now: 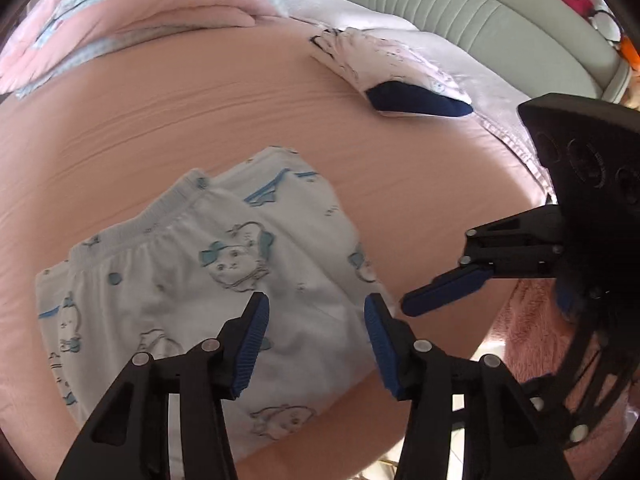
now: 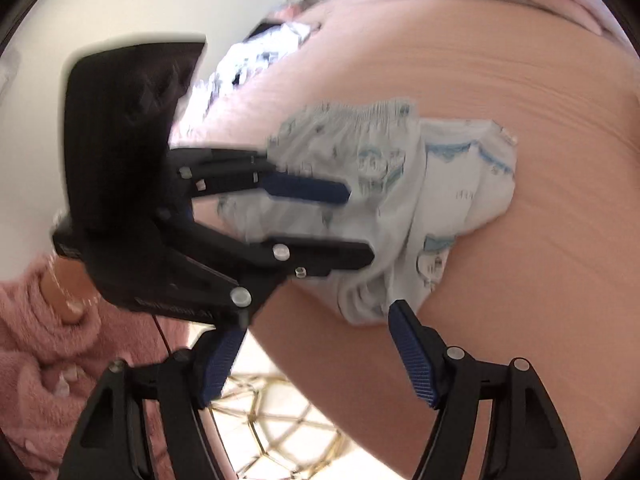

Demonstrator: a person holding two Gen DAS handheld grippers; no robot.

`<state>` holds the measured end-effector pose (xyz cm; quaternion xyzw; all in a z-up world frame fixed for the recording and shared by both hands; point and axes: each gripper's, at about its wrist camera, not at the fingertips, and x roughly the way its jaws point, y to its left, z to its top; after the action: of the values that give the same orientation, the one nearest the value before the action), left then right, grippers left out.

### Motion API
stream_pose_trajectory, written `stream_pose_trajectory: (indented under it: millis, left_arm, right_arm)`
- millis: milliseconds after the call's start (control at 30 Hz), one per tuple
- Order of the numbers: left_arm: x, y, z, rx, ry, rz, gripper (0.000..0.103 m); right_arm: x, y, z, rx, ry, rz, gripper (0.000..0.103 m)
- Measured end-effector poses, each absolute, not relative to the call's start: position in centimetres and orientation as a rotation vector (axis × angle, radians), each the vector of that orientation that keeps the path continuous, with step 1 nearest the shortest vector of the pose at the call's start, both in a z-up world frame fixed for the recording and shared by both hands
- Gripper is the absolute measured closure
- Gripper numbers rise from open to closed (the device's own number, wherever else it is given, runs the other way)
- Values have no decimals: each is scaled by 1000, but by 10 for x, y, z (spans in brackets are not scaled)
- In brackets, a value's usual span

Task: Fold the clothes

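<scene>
White children's pants (image 1: 224, 280) with blue cat prints lie folded on the pink bed sheet (image 1: 160, 128), waistband toward the upper left. My left gripper (image 1: 315, 299) hovers just over their right half, jaws apart, pads not pressing the cloth. In the right wrist view the left gripper (image 2: 360, 226) reaches in from the left, its fingers straddling the bunched pants (image 2: 440, 200). My right gripper (image 2: 316, 320) stands open at the bed's near edge, just short of the pants' hem, nothing between its fingers. One of its blue fingers (image 1: 440, 292) shows beside the pants' right edge.
A folded white and navy garment (image 1: 404, 80) lies farther back on the bed. A pink blanket (image 1: 132, 20) is piled at the back left, green padding (image 1: 460, 12) at the back right. A hand in a fluffy pink sleeve (image 2: 36, 360) holds the left gripper. Patterned floor (image 2: 276, 420) shows below the bed edge.
</scene>
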<state>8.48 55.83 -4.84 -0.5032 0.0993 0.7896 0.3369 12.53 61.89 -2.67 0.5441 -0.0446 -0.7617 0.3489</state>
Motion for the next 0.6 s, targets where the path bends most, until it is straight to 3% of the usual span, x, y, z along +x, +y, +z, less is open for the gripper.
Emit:
stream_pose_trajectory:
  millis: [133, 233, 267, 333, 433, 600]
  left_arm:
    - [83, 557, -60, -1368, 307, 2057, 82]
    - [89, 546, -56, -1369, 253, 2107, 92]
    - [91, 541, -56, -1371, 208, 2121, 93]
    - [95, 531, -58, -1370, 106, 2142, 94]
    - [98, 526, -57, -1359, 24, 2165, 94]
    - [110, 507, -54, -1318, 5, 2205, 94]
  right_arm:
    - [127, 623, -31, 1463, -35, -2022, 30]
    - [121, 644, -32, 1502, -102, -2142, 32]
    - [120, 652, -30, 1491, -147, -2184, 34]
    - [119, 655, -23, 1422, -204, -2233, 53]
    - [123, 635, -19, 1358, -120, -2278, 69]
    - [124, 610, -25, 1335, -91, -2146, 74]
